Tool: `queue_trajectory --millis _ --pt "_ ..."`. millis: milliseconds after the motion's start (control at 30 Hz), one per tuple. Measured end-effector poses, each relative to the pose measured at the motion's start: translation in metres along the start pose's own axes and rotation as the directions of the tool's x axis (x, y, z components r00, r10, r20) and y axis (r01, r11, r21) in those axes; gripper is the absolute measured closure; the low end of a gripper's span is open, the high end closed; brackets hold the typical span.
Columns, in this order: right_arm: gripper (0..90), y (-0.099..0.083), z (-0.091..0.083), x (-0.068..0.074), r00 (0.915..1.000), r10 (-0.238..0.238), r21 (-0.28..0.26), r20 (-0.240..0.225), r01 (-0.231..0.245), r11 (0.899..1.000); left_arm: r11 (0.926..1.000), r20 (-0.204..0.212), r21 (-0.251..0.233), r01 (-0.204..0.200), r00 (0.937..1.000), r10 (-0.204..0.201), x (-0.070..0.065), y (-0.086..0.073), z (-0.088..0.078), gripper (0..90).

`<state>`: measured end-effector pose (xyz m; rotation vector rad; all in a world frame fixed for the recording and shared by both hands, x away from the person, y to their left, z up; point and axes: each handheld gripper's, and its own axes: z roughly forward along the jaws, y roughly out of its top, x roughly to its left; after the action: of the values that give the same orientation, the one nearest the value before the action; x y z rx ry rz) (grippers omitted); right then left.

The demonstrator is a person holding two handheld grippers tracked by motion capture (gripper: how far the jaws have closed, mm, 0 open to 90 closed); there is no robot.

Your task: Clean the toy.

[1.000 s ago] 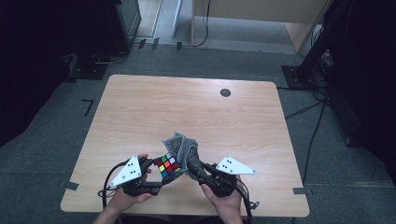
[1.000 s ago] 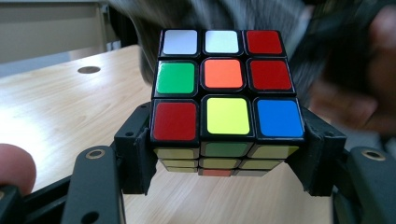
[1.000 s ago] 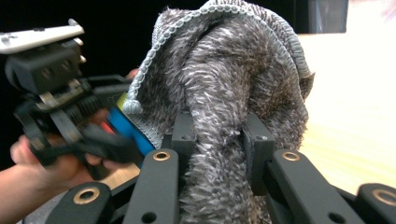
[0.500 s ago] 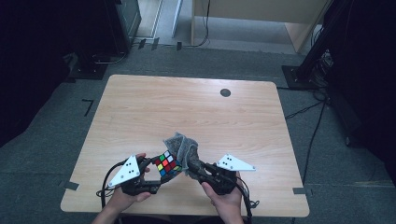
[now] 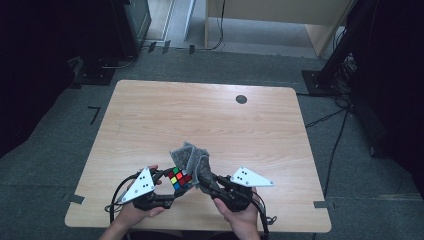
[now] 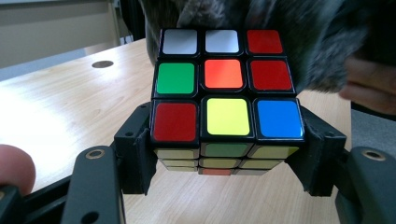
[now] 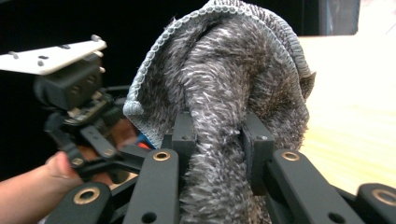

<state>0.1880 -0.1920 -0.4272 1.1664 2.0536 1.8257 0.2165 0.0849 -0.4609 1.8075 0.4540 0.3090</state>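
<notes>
A scrambled puzzle cube (image 6: 226, 88) with coloured stickers is clamped between the black jaws of my left gripper (image 6: 224, 161), held just above the wooden table (image 5: 210, 120). In the high view the cube (image 5: 179, 178) shows near the table's front edge, with the left gripper (image 5: 170, 192) under it. My right gripper (image 7: 218, 140) is shut on a bunched grey fluffy cloth (image 7: 229, 79). The cloth (image 5: 192, 160) stands up against the cube's far and right sides, touching it. The right gripper (image 5: 207, 182) sits just right of the cube.
A small dark round grommet (image 5: 241, 99) lies at the table's far right. The person's hands (image 5: 240, 220) hold both grippers at the front edge. Dark equipment stands (image 5: 335, 65) and cables (image 5: 335, 125) lie on the grey floor around the table.
The left gripper with the cube has shifted very slightly; the cloth stays against the cube. The right hand has kept still.
</notes>
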Motion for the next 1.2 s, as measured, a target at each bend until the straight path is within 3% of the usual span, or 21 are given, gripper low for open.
queue_trajectory --millis 100,200,233,267,333,433,567,667,767,833,867,900,933,967,1000,1033,1067,1133,1167,1200 --pt "72.0 0.003 -0.001 0.003 0.9998 -0.02 -0.006 -0.008 0.02 1.0 0.9996 -0.01 0.01 -0.025 0.9996 0.025 -0.001 0.0 0.0 34.1" --pt "71.6 0.0 0.001 -0.002 1.0 -0.001 0.004 -0.006 0.001 1.0 0.9994 -0.016 0.012 -0.032 0.9993 0.033 -0.001 0.0 -0.001 34.1" --pt "71.1 -0.002 0.002 -0.006 0.9995 0.027 0.007 -0.019 -0.027 1.0 0.9995 -0.016 0.008 -0.03 0.9994 0.03 -0.001 0.001 -0.002 34.1" --pt "70.6 -0.007 0.003 -0.015 0.9937 0.085 0.004 -0.073 -0.085 0.996 0.9995 -0.014 0.008 -0.03 0.9994 0.03 -0.001 0.001 -0.003 34.1" --pt "70.9 -0.007 0.003 -0.019 0.9894 0.119 0.016 -0.083 -0.119 0.993 0.9996 -0.012 0.009 -0.028 0.9995 0.028 -0.001 0.001 -0.002 34.1" --pt "71.3 -0.002 0.0 -0.014 0.9902 0.101 0.0 -0.097 -0.101 0.995 0.9986 0.015 0.027 -0.046 0.9989 0.045 -0.003 -0.001 0.001 34.1" --pt "72.3 0.0 -0.001 -0.005 0.996 0.04 -0.007 -0.08 -0.041 0.999 0.9968 0.006 0.038 -0.07 0.9976 0.069 -0.006 -0.001 0.002 34.1" --pt "72.5 -0.003 -0.001 -0.01 0.9963 0.05 -0.003 -0.069 -0.051 0.999 0.997 0.005 0.03 -0.071 0.9975 0.071 -0.006 0.0 0.001 34.1" --pt "72.4 -0.007 0.0 -0.021 0.995 0.093 0.014 -0.035 -0.093 0.996 0.9971 0.0 0.027 -0.071 0.9975 0.071 -0.005 0.001 0.0 34.1" --pt "72.1 -0.004 -0.003 -0.015 0.9977 0.063 -0.01 -0.026 -0.063 0.998 0.9915 -0.027 0.067 -0.112 0.9932 0.114 -0.006 -0.003 0.003 34.1" --pt "72.1 -0.004 -0.003 -0.015 0.9977 0.063 -0.01 -0.026 -0.063 0.998 0.9915 -0.027 0.067 -0.112 0.9932 0.114 -0.006 -0.003 0.003 34.1" --pt "72.0 0.001 -0.005 -0.003 0.9999 -0.008 -0.028 -0.014 0.007 1.0 0.9784 -0.067 0.136 -0.155 0.9839 0.165 -0.007 -0.006 0.009 34.1" --pt "72.0 0.002 -0.004 0.004 0.9984 -0.055 -0.023 -0.009 0.055 0.998 0.974 -0.083 0.16 -0.161 0.981 0.176 -0.008 -0.007 0.012 34.1" --pt "72.0 0.002 -0.002 0.012 0.995 -0.1 -0.006 0.0 0.1 0.995 0.9712 -0.088 0.175 -0.161 0.9799 0.179 -0.01 -0.008 0.015 34.1" --pt "72.0 0.002 -0.002 0.012 0.995 -0.1 -0.006 0.0 0.1 0.995 0.9712 -0.088 0.175 -0.161 0.9799 0.179 -0.01 -0.008 0.015 34.1" --pt "71.9 0.002 0.001 0.019 0.991 -0.134 0.018 -0.002 0.134 0.991 0.9687 -0.091 0.184 -0.166 0.9784 0.185 -0.011 -0.007 0.016 34.1" --pt "71.7 -0.003 0.011 0.029 0.9829 -0.184 0.074 -0.011 0.184 0.98 0.9656 -0.085 0.192 -0.175 0.9773 0.194 -0.015 -0.005 0.017 34.1" --pt "71.6 -0.006 0.016 0.032 0.98 -0.199 0.1 -0.001 0.198 0.975 0.9646 -0.083 0.19 -0.182 0.9761 0.201 -0.018 -0.003 0.018 34.2" --pt "71.6 -0.01 0.019 0.034 0.9788 -0.205 0.118 0.003 0.203 0.972 0.9561 -0.094 0.205 -0.21 0.9681 0.232 -0.021 -0.002 0.018 34.2" --pt "71.6 -0.012 0.021 0.034 0.98 -0.199 0.117 0.006 0.197 0.973 0.9524 -0.098 0.21 -0.221 0.9644 0.246 -0.021 -0.002 0.018 34.2"
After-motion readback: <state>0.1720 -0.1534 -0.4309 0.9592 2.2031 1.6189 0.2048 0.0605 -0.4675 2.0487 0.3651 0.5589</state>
